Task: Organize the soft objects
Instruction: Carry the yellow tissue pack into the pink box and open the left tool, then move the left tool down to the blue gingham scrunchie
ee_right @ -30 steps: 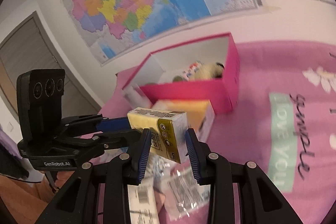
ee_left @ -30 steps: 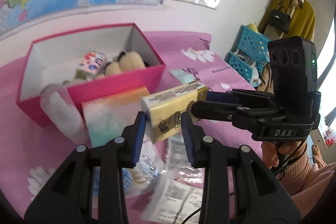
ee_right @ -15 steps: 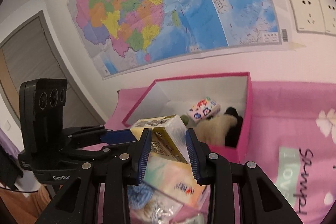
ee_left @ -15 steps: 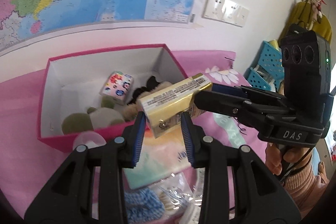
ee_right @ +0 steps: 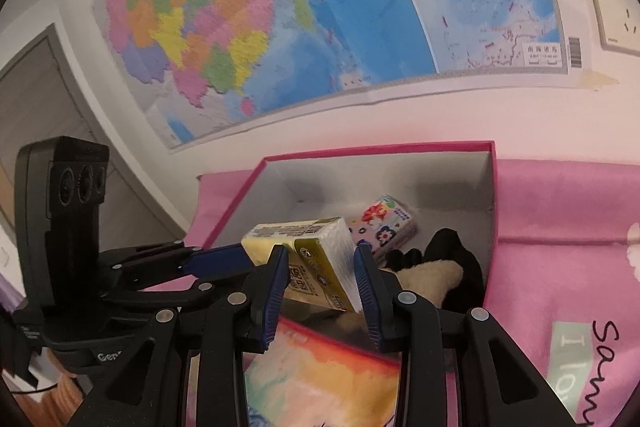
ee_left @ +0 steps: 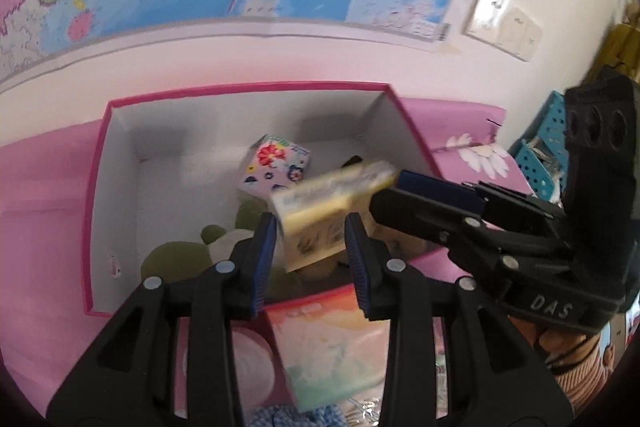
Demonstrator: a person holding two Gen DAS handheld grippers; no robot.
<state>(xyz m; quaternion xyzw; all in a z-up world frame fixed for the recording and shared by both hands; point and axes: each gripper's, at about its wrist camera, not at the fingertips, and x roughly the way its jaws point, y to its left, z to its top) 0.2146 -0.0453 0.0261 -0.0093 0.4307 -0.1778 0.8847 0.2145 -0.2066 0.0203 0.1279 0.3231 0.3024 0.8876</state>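
A yellow tissue pack hangs over the open pink box, carried by both grippers. My left gripper is shut on its near end; the right one comes in from the right and clamps the far end. In the right wrist view my right gripper is shut on the same yellow pack above the pink box. Inside the box lie a floral tissue pack, a green plush and a cream-and-black plush.
A pastel tissue pack lies on the pink cloth just before the box's front wall. A blue knitted item sits nearer still. Blue baskets stand at the right. A map-covered wall rises right behind the box.
Both grippers have carried the yellow pack forward from above the loose packets to over the inside of the pink box. Both grips are unchanged.
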